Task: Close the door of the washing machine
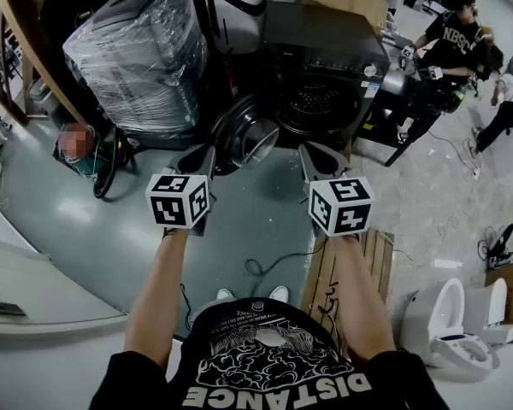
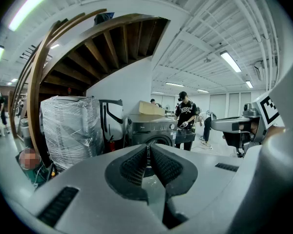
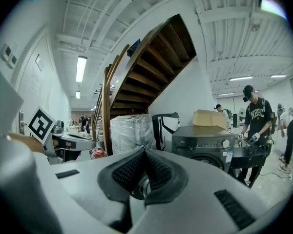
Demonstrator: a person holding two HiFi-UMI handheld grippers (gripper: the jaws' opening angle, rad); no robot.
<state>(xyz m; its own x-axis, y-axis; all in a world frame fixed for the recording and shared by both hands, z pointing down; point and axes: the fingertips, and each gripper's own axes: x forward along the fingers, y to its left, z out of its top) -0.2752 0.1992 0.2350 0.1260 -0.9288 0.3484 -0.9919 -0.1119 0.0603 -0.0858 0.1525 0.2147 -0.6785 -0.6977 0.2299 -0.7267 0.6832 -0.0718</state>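
A dark grey front-loading washing machine [image 1: 325, 49] stands ahead of me with its drum opening [image 1: 318, 102] exposed. Its round door [image 1: 248, 137] hangs swung out to the left. My left gripper [image 1: 197, 162] hovers just in front of the door, jaws shut and empty. My right gripper [image 1: 318, 162] is level with it, below the drum opening, also shut with nothing in it. In the left gripper view the closed tips [image 2: 147, 147] point at the machine [image 2: 151, 128]. The right gripper view has its closed tips [image 3: 145, 155] left of the machine [image 3: 205, 140].
A plastic-wrapped bundle [image 1: 141, 54] stands left of the machine under a wooden stair. A person in black [image 1: 453, 41] works at a dark table [image 1: 410, 101] to the right. A wooden pallet [image 1: 325, 280], floor cables [image 1: 265, 263] and white toilets [image 1: 449, 323] lie near my feet.
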